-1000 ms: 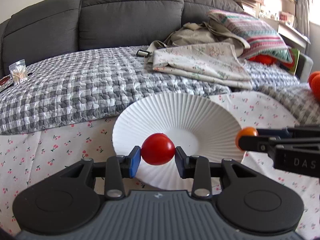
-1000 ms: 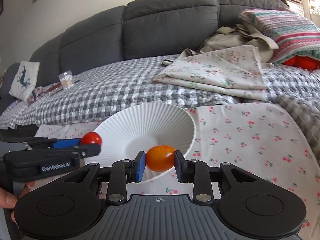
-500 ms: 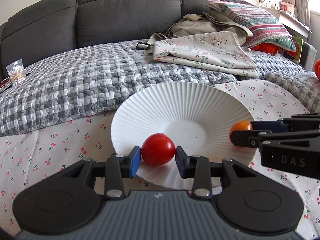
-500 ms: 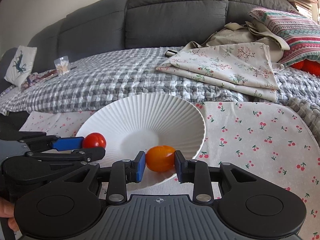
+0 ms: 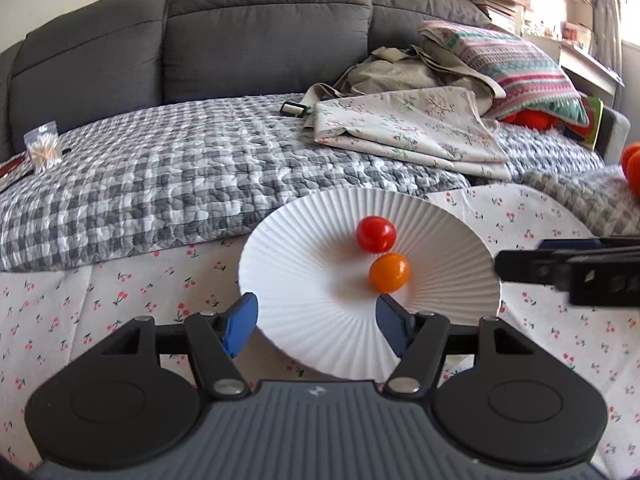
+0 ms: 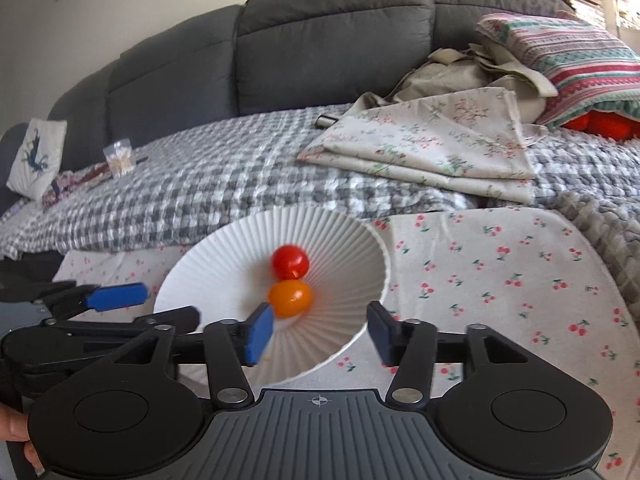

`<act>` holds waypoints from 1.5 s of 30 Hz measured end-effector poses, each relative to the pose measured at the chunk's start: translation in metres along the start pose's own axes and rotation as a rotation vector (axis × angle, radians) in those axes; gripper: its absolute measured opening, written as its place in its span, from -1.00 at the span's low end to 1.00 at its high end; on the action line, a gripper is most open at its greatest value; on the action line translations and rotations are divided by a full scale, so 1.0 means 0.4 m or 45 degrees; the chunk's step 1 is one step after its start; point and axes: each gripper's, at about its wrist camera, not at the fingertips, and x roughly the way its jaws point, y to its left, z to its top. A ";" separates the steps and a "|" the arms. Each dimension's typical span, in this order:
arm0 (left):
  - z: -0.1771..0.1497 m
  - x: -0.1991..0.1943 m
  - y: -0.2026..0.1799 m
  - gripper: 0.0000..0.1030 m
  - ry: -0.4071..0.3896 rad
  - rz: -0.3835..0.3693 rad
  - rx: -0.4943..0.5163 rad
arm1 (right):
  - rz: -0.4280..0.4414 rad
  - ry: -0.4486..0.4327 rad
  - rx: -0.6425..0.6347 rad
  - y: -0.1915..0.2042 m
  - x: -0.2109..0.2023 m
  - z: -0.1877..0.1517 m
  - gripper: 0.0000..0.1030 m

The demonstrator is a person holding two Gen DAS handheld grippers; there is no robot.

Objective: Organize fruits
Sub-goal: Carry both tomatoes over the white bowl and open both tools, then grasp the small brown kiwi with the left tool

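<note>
A red tomato (image 5: pixel 376 233) and an orange tomato (image 5: pixel 389 272) lie side by side in the middle of a white ribbed plate (image 5: pixel 304 272) on the cherry-print cloth. They also show in the right wrist view: the red tomato (image 6: pixel 290 261), the orange tomato (image 6: pixel 289 299) and the plate (image 6: pixel 224 264). My left gripper (image 5: pixel 318 322) is open and empty over the plate's near rim. My right gripper (image 6: pixel 320 334) is open and empty at the plate's near edge. The right gripper (image 5: pixel 568 270) enters the left wrist view at the right; the left gripper (image 6: pixel 116 300) enters the right wrist view at the left.
A grey checked blanket (image 5: pixel 168 184) covers the sofa seat behind the plate. Folded floral cloth (image 5: pixel 404 132), a striped pillow (image 5: pixel 520 68) and orange fruit (image 5: pixel 632 168) lie at the right. A small bag of sticks (image 5: pixel 42 150) sits at the far left.
Both grippers have opened and let go of their tomatoes, which now lie in the plate's middle. Both grippers have drawn back a little from the plate.
</note>
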 end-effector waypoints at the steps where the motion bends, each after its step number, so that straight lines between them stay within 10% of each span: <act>1: 0.002 -0.006 0.005 0.29 0.003 0.002 -0.012 | 0.007 -0.005 0.028 -0.012 -0.010 0.005 0.35; 30: -0.114 -0.288 0.246 0.44 0.026 0.050 -0.349 | 0.116 -0.036 0.144 0.047 -0.263 -0.061 0.86; 45: -0.259 -0.290 0.288 0.37 0.247 0.116 -0.347 | 0.134 0.040 0.129 0.096 -0.312 -0.143 0.86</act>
